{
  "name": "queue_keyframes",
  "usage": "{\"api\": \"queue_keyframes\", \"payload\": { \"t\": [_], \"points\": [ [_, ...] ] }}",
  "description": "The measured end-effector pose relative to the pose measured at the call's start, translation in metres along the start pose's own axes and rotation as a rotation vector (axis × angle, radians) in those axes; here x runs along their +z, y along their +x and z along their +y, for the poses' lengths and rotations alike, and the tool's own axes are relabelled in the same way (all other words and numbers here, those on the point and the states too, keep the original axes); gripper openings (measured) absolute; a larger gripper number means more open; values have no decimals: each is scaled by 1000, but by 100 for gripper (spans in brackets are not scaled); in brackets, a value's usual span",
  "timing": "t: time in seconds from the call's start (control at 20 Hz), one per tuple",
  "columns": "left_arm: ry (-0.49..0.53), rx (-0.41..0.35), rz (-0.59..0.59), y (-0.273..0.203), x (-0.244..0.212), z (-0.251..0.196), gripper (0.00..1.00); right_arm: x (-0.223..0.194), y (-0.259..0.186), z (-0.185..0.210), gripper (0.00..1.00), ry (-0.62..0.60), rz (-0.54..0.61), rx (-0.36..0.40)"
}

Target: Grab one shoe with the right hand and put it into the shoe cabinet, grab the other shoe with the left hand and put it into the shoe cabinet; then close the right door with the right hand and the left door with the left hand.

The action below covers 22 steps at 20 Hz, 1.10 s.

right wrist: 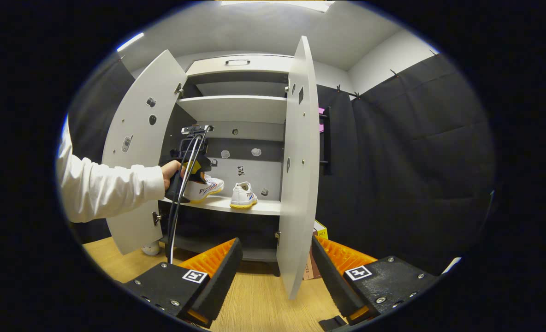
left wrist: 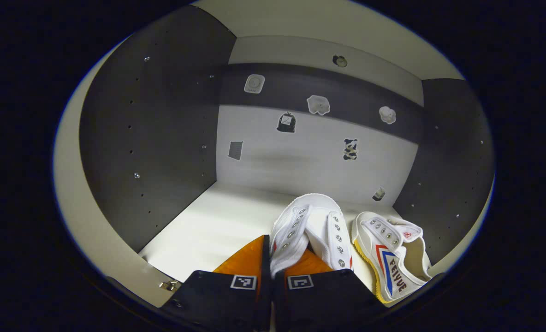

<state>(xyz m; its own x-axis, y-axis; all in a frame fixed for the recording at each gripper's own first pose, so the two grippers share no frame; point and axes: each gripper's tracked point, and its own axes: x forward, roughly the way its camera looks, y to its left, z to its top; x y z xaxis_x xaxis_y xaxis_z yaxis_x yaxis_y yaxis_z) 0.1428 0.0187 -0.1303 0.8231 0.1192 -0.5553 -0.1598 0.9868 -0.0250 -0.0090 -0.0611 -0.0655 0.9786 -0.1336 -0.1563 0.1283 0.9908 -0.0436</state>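
Your left claw (left wrist: 271, 272) is pinched nearly closed on the tongue edge of the first shoe (left wrist: 310, 230), which sits on the cabinet shelf (left wrist: 208, 226) just ahead of it. The second shoe (left wrist: 395, 256) lies just right of that, on the same shelf. Your right claw (right wrist: 275, 269) hangs wide open and empty above the wooden floor (right wrist: 259, 299); the right door (right wrist: 298, 175) stands edge-on ahead, the left door (right wrist: 137, 138) swung out beyond, black cloth wall (right wrist: 416, 161) to its right.
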Motion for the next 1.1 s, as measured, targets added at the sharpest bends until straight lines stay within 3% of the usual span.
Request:
{"api": "queue_keyframes", "payload": {
  "t": [0.1, 0.35, 0.55, 0.6, 0.65, 0.75, 0.95, 1.1],
  "points": [
    [-14, 30, 45, -3, -5, -1, 11, -3, 0, -7, 93, 5, 8, -16],
    [-26, 20, 83, -1, -10, -5, 12, -9, 5, -12, 93, 21, 26, -20],
    [-24, 28, 82, -3, -10, -6, 30, -10, 5, -10, 93, 29, 27, -4],
    [-6, 46, 87, -4, -11, -2, 29, -9, 6, -10, 93, 27, 24, -3],
    [20, 53, 78, -5, -9, 0, 48, -8, 6, -10, 93, 26, 20, -3],
    [52, 64, 58, -9, -6, 4, 58, -8, 7, -11, 93, 30, 18, 0],
    [65, 72, 19, -26, -5, 13, 97, -8, 8, -8, 92, 45, 15, 14],
    [73, 25, -38, -47, 0, 10, 98, -7, 10, -2, 92, 50, 14, 33]
  ]
}}
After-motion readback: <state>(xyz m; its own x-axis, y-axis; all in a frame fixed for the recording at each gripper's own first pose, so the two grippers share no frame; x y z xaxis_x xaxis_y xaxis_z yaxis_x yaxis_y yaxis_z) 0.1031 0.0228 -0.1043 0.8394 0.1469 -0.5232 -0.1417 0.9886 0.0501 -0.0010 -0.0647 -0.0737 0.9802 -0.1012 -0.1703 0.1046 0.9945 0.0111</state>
